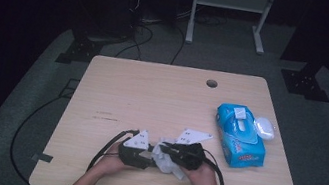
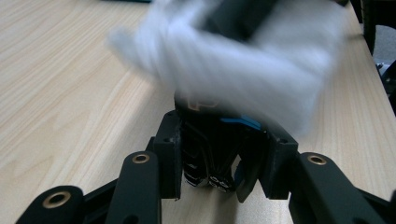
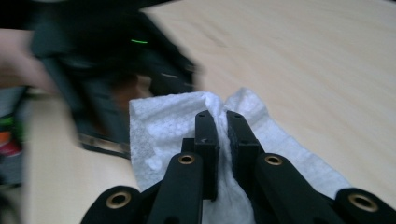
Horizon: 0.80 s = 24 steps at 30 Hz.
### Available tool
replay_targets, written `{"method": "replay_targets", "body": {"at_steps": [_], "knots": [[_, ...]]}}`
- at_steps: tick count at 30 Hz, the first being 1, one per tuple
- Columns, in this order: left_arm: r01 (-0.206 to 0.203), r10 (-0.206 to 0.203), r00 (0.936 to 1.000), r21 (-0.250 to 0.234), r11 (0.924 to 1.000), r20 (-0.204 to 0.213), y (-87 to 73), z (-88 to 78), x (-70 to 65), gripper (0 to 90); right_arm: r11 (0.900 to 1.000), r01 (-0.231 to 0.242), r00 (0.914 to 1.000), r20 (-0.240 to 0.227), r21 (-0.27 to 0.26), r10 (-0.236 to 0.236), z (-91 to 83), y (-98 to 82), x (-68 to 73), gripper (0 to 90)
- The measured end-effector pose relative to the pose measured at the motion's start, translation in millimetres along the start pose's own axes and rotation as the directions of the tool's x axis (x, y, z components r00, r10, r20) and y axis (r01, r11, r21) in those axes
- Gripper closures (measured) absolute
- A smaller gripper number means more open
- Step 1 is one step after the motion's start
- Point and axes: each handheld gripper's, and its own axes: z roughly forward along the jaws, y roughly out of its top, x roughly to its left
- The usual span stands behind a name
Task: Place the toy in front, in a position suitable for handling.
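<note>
A crumpled white wipe lies between my two grippers near the table's front edge. My right gripper is shut on a fold of this wipe. My left gripper is shut on a small black object with a blue strip and shiny metal parts at its lower end. The blurred wipe covers the upper part of that object. In the right gripper view the left gripper is a dark blur just beyond the wipe, with a hand at the left edge.
A blue pack of wipes lies at the table's right, its white lid flipped open. A cable hole sits near the far edge. Black cables trail off the front edge by both hands. A white frame stands on the floor beyond the table.
</note>
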Motion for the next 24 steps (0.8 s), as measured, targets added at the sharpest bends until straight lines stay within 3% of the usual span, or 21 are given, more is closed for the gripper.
{"method": "replay_targets", "body": {"at_steps": [1, 2, 4, 6, 7, 10, 13, 17, 20, 22, 24], "knots": [[0.0, 0.0, 1.0, 0.003, 1.0, 0.001, 0.1, -0.4, 0.0, 58.3, 1.0, 0.015, 0.9995, -0.027, 0.006, -0.015, 5.6, 1.1, 6.1, 83.7], [-0.004, 0.004, 1.0, 0.003, 1.0, 0.002, -0.3, -1.0, 0.3, 58.2, 0.999, 0.035, 0.9992, -0.021, -0.002, -0.035, 9.0, 1.9, 11.2, 83.7], [-0.003, 0.003, 1.0, 0.003, 1.0, 0.0, -0.8, -2.0, 0.3, 58.2, 0.999, 0.033, 0.9987, -0.04, 0.009, -0.033, 9.7, 3.7, 10.2, 83.7], [-0.003, 0.003, 1.0, 0.004, 1.0, 0.001, -1.0, -2.0, 0.8, 58.2, 1.0, 0.008, 0.9995, -0.031, 0.008, -0.008, 4.0, 1.5, 1.6, 83.7], [-0.002, 0.002, 1.0, 0.002, 1.0, 0.002, -1.0, -1.9, 0.8, 58.3, 1.0, 0.004, 0.9998, 0.019, 0.012, -0.004, 0.0, -0.6, -2.6, 83.6], [0.001, -0.001, 1.0, -0.002, 1.0, 0.005, -1.5, -1.8, 1.6, 58.2, 1.0, -0.028, 0.9981, 0.055, 0.002, 0.028, -9.7, -5.6, -13.1, 83.7], [0.005, -0.005, 1.0, 0.001, 1.0, 0.006, -1.4, -2.3, 2.0, 58.2, 0.999, -0.051, 0.9981, 0.032, -0.009, 0.052, -8.5, -6.5, -11.7, 83.6], [0.001, -0.001, 1.0, 0.007, 1.0, 0.003, -2.2, -4.6, 3.1, 58.2, 1.0, -0.025, 0.9996, 0.015, -0.003, 0.025, -4.6, -4.0, -5.7, 83.6], [-0.002, 0.002, 1.0, 0.008, 1.0, -0.001, -1.9, -4.6, 3.2, 58.2, 0.999, -0.049, 0.9985, 0.027, -0.001, 0.049, -9.4, -7.1, -13.3, 83.5], [-0.005, 0.005, 1.0, 0.01, 0.9999, -0.004, -1.6, -4.7, 2.7, 58.3, 1.0, -0.029, 0.9973, 0.067, 0.008, 0.028, -12.6, -7.4, -12.9, 83.5], [-0.01, 0.01, 0.9999, 0.008, 0.9999, -0.008, -1.5, -4.4, 1.5, 58.2, 0.999, -0.035, 0.9978, 0.057, 0.011, 0.034, -14.3, -7.5, -11.2, 83.5]]}}
